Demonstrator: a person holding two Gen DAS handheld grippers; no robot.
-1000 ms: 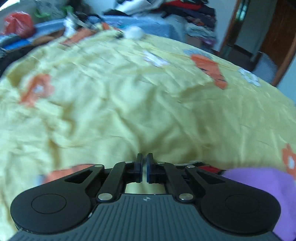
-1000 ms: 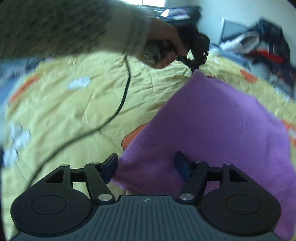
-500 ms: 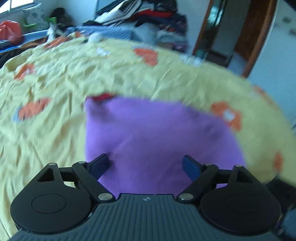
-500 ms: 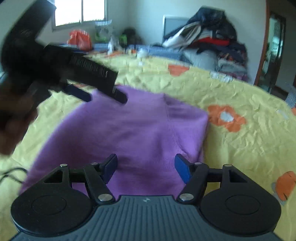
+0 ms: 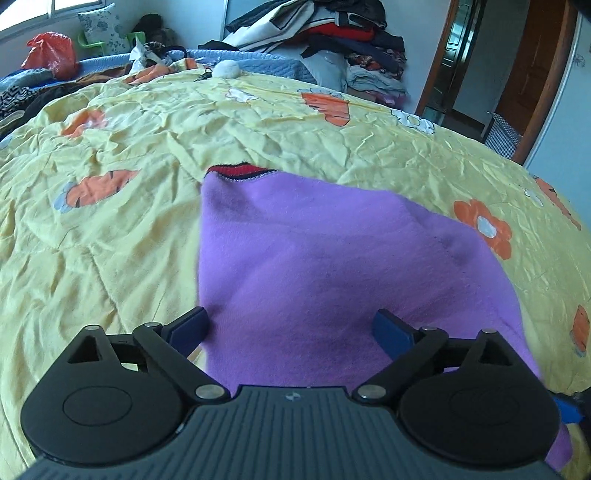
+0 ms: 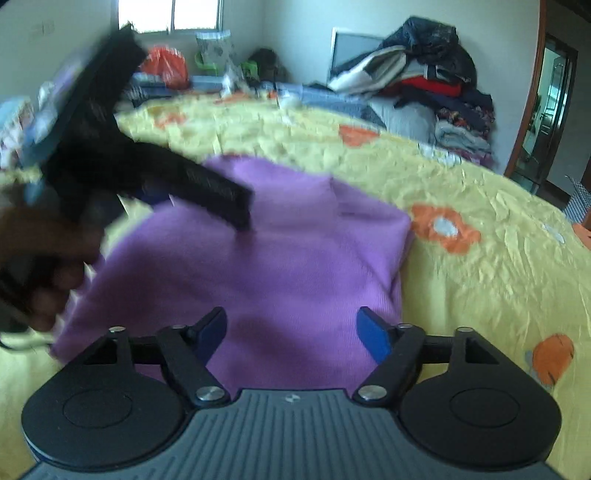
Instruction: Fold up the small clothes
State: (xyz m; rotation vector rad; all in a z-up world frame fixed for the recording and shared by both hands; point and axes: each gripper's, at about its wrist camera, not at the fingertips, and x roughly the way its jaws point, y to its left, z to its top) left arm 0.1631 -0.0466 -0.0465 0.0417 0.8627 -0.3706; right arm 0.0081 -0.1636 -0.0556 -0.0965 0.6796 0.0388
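Observation:
A purple knit garment (image 5: 325,266) lies folded flat on the yellow flowered bedspread (image 5: 129,155), with a red and black collar edge (image 5: 238,170) showing at its far end. My left gripper (image 5: 291,328) is open and empty, just above the garment's near edge. My right gripper (image 6: 291,328) is open and empty over the same garment (image 6: 258,266). In the right wrist view the left gripper (image 6: 155,184) shows blurred at the left, above the garment, held by a hand.
A pile of clothes (image 5: 332,33) is stacked at the far side of the bed, also seen in the right wrist view (image 6: 424,81). A red bag (image 5: 51,55) and clutter lie far left. A wooden door (image 5: 532,74) stands at the right.
My left gripper went from shut to open and swung round to face the purple garment. My right gripper stayed open and now looks along the folded garment.

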